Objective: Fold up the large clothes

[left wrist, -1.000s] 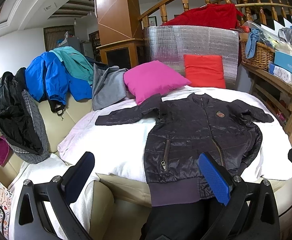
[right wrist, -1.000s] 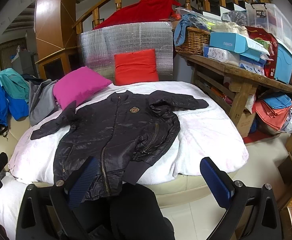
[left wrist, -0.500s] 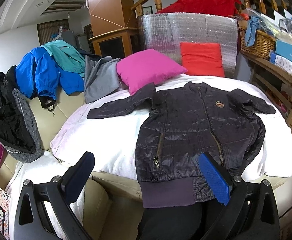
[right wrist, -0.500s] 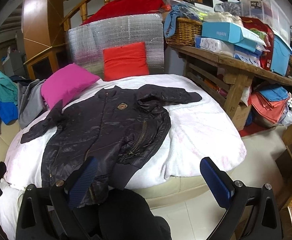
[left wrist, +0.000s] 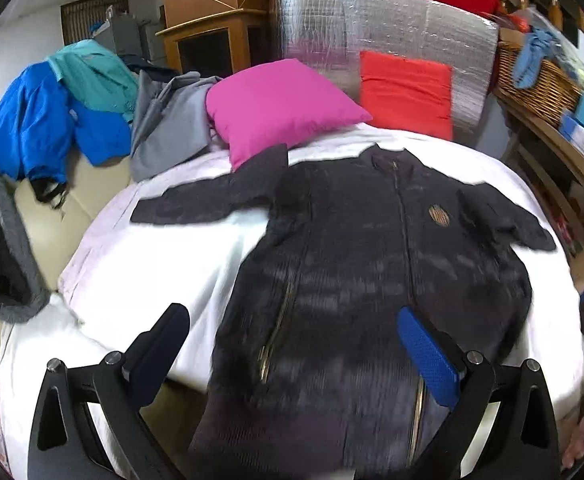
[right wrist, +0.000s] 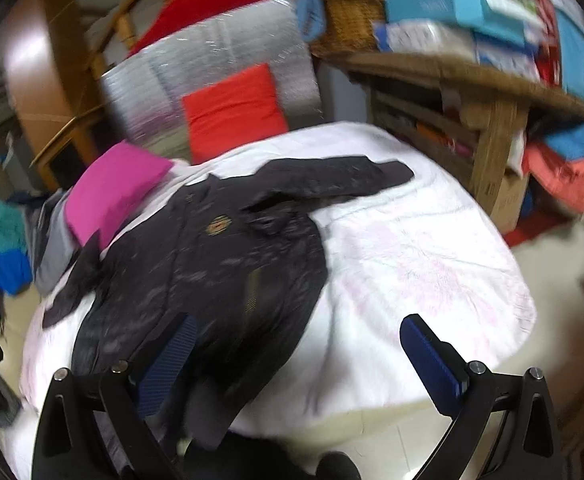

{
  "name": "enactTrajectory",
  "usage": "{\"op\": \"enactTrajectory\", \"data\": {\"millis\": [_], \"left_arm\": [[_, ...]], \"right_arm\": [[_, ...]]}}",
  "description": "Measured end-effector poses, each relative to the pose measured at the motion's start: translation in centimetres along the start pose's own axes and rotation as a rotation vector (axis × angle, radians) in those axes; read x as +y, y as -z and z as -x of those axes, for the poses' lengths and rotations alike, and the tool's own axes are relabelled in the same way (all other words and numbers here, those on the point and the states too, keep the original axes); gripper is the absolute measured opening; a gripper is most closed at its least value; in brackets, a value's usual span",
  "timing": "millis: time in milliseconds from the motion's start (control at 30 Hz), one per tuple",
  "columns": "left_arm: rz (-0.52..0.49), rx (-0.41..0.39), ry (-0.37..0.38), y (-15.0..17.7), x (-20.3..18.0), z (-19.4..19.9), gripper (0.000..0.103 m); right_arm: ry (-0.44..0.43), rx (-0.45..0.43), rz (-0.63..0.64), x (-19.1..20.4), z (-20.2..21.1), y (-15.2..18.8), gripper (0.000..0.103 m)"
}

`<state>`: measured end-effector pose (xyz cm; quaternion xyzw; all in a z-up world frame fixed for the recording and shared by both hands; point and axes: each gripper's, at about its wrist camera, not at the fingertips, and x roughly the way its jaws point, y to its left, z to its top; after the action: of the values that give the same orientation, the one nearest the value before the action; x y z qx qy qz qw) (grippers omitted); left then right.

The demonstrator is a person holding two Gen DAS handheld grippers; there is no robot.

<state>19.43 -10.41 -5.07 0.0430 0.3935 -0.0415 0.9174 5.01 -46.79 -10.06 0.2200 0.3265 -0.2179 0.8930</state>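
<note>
Lying face up on a white sheet (left wrist: 140, 280), the dark jacket (left wrist: 355, 264) is zipped, its collar toward the pillows and its hem hanging over the near edge of the round bed. One sleeve stretches out flat toward the pink pillow (left wrist: 280, 104); the other sleeve lies over the sheet on the opposite side, bent at the shoulder. A small badge (left wrist: 437, 214) sits on the chest. The left gripper (left wrist: 295, 352) hovers over the lower part of the jacket with its fingers (left wrist: 427, 356) spread wide and nothing between them. The right gripper (right wrist: 303, 356) is also wide open and empty, one finger over the jacket's hem corner, the other over bare sheet; whether it touches the cloth I cannot tell, as this view is blurred. A wicker basket (left wrist: 539, 84) on the wooden counter (right wrist: 471, 76) holds a blue cloth, and boxes (right wrist: 443, 4) are stacked beside it. Folded fabrics fill the space under the counter. Behind the bed stand a red pillow (left wrist: 405, 88) against a silver foil panel (left wrist: 371, 16), with a red cloth draped above. Blue, teal and grey garments (left wrist: 92, 108) are piled on a cream sofa to the left. A wooden stair rail rises behind.
</note>
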Motion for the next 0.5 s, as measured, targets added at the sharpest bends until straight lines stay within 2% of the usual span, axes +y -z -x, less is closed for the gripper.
{"op": "enactTrajectory", "data": {"millis": [67,167,300,367,467,500], "left_arm": [[-0.017,0.01,0.005,-1.8,-1.4,-3.1,0.103],[0.0,0.08,0.067,-4.2,-3.3,-9.1,0.103],[0.041,0.134,0.129,-6.0,-4.4,-14.9,0.103],[0.073,0.118,0.14,-6.7,-4.3,-17.4,0.103],[0.092,0.06,0.107,-7.7,-3.8,-19.7,0.103],[0.09,0.046,0.091,-7.9,-3.5,-20.1,0.103]], "right_arm": [[-0.038,0.036,-0.059,-2.5,-2.9,-1.8,0.103],[-0.11,0.064,-0.162,-5.8,-7.1,-4.3,0.103],[-0.215,0.08,-0.348,-9.2,-13.2,-7.5,0.103],[-0.267,0.084,-0.461,-10.5,-16.7,-8.8,0.103],[-0.323,0.1,-0.608,-11.9,-21.9,-10.4,0.102],[-0.341,0.109,-0.659,-12.3,-23.6,-10.9,0.098]]}}
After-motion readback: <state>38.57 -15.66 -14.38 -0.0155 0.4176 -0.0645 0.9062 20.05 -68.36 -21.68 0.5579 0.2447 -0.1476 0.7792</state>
